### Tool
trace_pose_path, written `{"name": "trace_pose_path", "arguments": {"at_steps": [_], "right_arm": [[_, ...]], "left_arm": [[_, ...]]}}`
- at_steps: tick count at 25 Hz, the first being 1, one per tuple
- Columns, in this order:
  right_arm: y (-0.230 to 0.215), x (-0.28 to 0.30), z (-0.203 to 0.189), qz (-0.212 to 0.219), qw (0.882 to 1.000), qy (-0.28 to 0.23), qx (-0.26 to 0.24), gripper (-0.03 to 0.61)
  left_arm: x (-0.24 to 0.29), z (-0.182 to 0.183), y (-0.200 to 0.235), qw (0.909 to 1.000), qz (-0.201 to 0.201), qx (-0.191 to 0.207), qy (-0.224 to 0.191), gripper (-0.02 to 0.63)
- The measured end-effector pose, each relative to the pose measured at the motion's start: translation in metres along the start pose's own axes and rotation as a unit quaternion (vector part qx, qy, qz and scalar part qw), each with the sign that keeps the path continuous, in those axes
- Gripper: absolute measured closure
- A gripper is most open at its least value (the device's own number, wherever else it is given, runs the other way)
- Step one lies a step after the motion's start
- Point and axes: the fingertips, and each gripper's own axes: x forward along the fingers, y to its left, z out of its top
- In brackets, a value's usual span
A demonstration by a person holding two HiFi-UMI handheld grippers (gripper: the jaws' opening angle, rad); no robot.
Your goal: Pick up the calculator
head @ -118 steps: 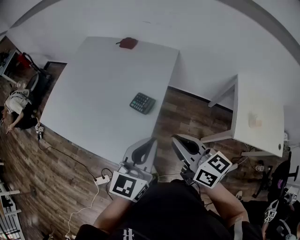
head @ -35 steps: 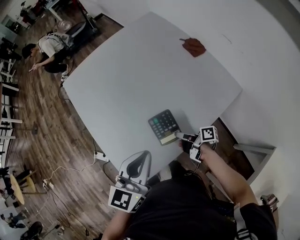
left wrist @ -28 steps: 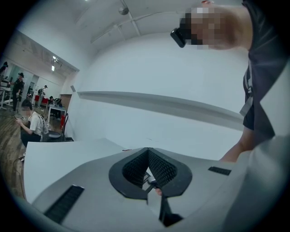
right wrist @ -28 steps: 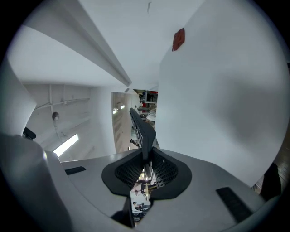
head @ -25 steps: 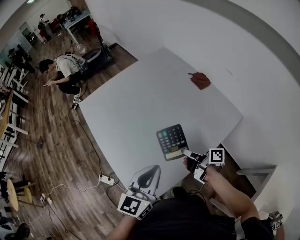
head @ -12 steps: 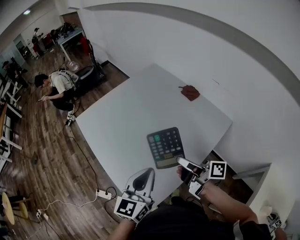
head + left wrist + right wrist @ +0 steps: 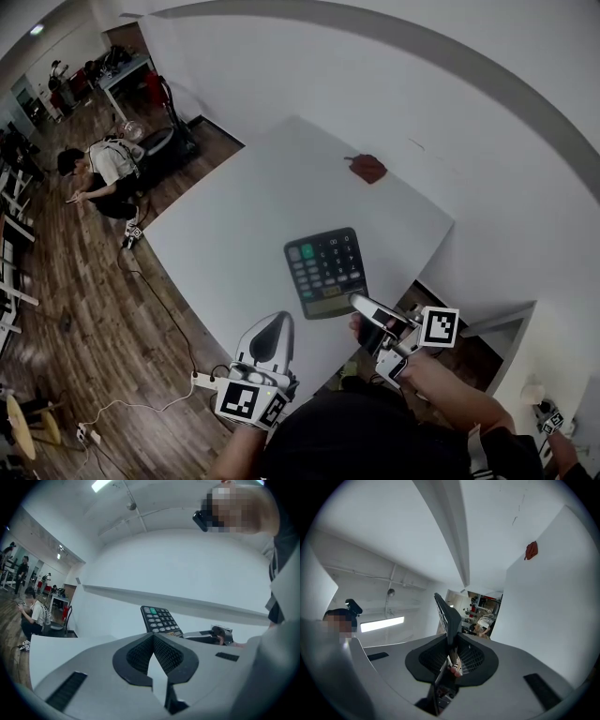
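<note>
Right gripper [image 7: 358, 303] clamping calculator [image 7: 323, 267], seemingly aloft, keypad seen overhead, edge-on gripper view

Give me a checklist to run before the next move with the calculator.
1. Right tool shut on the calculator: ok.
2. Grip firmness: the tool holds only the calculator's near edge and the rest overhangs: cannot tell.
3. Calculator clear of the table: ok. The left gripper view shows it raised against the wall.
4. Left tool shut, empty and apart from the calculator: ok.
5. Red object sits at the far end of the table, well away from the calculator: ok.
</note>
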Motion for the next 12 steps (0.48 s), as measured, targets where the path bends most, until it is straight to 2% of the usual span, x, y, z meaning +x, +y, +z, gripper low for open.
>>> {"name": "trace_pose_path", "arguments": {"at_steps": [12], "right_arm": [[0.0102,0.0047,0.0011,0.004,1.0,-0.003,0.006,0.522]], "left_arm": [[0.0016,0.0089,0.0018,1.0,-0.003,0.004,-0.005,0.607]]}}
